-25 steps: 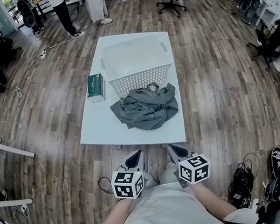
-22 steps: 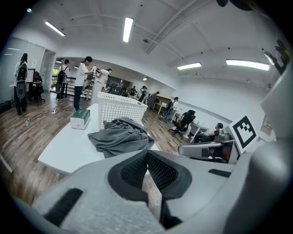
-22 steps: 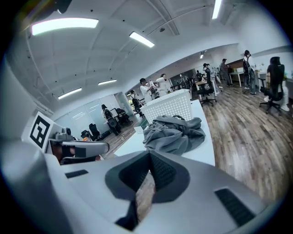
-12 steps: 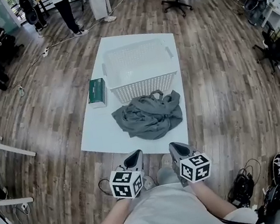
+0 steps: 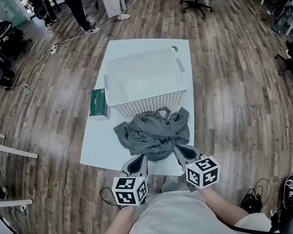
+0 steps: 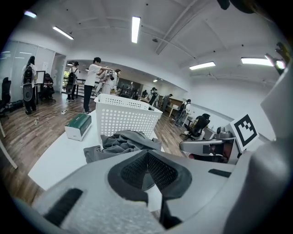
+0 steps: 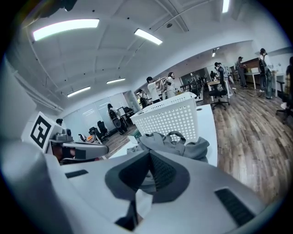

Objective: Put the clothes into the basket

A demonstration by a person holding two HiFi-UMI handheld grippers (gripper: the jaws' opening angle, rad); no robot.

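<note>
**Both tongs closed and empty, clothes on the table**

My left gripper [image 5: 138,163] has its jaws pressed together at the tips, and its own view shows nothing caught between the dark pads. My right gripper [image 5: 181,152] is the same: jaws together, nothing held. I hold the two side by side at the near edge of the white table [image 5: 96,145], tips pointing at the heap and close to it without touching.

The grey clothes [image 5: 153,134] lie crumpled in one pile on the near half of the table, outside the basket. The far side of the pile sits up against the near wall of the white perforated laundry basket [image 5: 150,103]; I cannot tell whether it touches. The basket stands upright on the far half of the table, open top up, and I see nothing inside it.

A green box [image 5: 98,104] lies flat on the table just beside the basket's left end, apart from the clothes
</note>
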